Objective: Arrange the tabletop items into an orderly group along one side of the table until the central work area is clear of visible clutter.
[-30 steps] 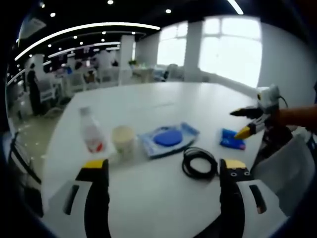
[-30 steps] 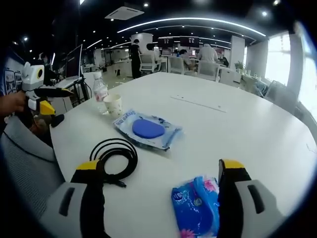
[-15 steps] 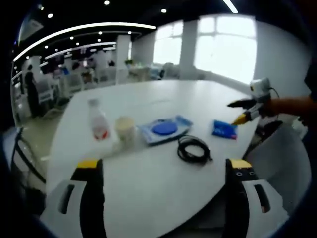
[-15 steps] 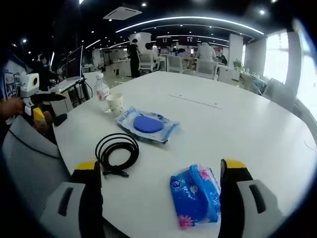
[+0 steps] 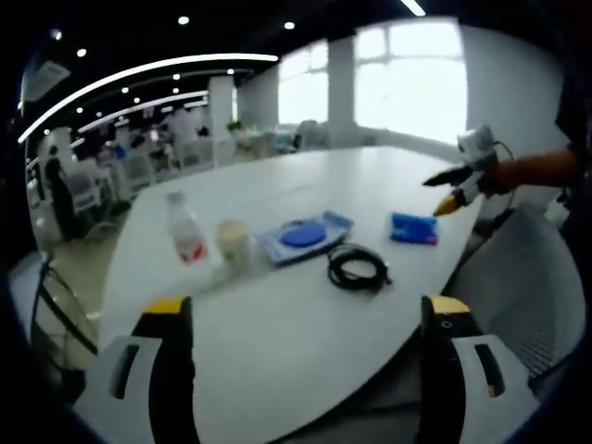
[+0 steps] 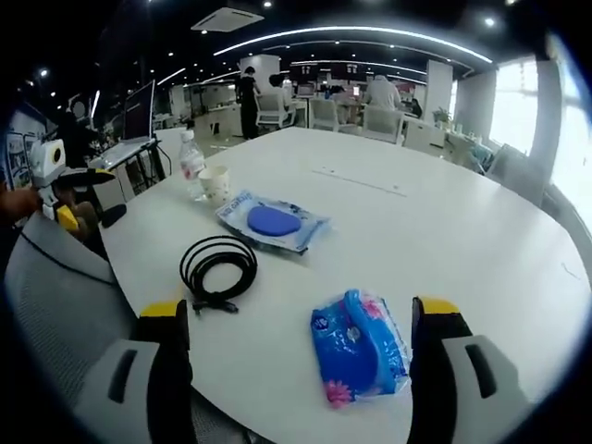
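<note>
White desk [image 6: 481, 240] carries five items in a row; both claws, left claw [image 5: 301, 319] and right claw [image 6: 301, 319], pull back, wide and empty, tissue pack [image 6: 359, 347] released beside the cable [image 6: 217, 268].

Open-plan office, dark ceiling. Curved light strips [image 6: 370, 35] and small round spotlights [image 5: 183, 19] are glowing overhead; a ceiling air-con unit [image 6: 226, 18] is sitting near them. Big windows [image 5: 412, 81] are letting in bright daylight, a white column [image 5: 340, 91] standing between panes. A large white table [image 6: 444, 222] is taking up the foreground, a grey mesh chair back [image 6: 51, 305] beside it. Farther off, white chairs [image 6: 326, 115] and desks, people possibly standing among them, too blurred to tell.
</note>
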Tool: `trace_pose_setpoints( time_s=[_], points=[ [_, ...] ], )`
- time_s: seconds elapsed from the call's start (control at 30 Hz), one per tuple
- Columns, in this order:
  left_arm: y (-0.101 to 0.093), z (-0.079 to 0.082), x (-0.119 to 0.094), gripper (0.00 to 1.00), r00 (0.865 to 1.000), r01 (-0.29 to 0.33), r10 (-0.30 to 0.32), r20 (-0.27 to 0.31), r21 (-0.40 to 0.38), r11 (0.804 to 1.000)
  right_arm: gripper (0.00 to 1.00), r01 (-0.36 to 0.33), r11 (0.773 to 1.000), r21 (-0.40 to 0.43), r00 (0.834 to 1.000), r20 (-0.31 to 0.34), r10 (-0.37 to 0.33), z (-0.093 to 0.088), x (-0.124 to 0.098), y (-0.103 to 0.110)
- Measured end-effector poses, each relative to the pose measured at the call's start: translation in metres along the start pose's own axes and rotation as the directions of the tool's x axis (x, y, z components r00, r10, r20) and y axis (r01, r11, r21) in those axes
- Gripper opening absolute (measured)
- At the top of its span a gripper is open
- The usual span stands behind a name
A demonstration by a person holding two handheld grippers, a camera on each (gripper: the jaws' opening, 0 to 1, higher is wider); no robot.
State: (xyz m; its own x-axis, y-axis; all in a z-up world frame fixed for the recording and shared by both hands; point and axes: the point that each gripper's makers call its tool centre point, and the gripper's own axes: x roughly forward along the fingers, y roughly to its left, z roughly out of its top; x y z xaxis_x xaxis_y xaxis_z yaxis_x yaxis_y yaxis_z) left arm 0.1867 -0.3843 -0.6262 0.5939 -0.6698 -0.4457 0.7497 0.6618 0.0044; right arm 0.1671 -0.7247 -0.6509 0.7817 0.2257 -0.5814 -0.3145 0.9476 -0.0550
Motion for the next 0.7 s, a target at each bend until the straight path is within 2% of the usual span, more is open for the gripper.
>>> trace_pose_setpoints(
  time_s=[0.3,0.4,0.53,0.7],
  points=[
    [-0.006,-0.001,0.003,1.00,1.000,0.027,-0.027,0.004,0.020,0.999,1.00,0.006,0.999,-0.038,0.998,-0.061,-0.008,-0.008,-0.008,-0.012],
    [-0.005,-0.001,0.003,1.00,0.999,0.034,-0.034,0.011,0.007,0.999,0.97,0.004,0.998,-0.056,0.996,-0.087,-0.009,-0.012,-0.008,-0.018],
    [-0.008,-0.004,0.004,0.99,0.999,0.038,-0.038,-0.004,0.041,0.998,0.93,-0.012,0.997,-0.073,0.992,-0.124,0.003,-0.017,-0.006,-0.023],
    [-0.008,-0.005,0.004,0.99,0.999,0.041,-0.041,-0.002,0.033,0.999,0.85,-0.040,0.995,-0.096,0.983,-0.184,0.022,-0.028,0.002,-0.026]
  ],
)
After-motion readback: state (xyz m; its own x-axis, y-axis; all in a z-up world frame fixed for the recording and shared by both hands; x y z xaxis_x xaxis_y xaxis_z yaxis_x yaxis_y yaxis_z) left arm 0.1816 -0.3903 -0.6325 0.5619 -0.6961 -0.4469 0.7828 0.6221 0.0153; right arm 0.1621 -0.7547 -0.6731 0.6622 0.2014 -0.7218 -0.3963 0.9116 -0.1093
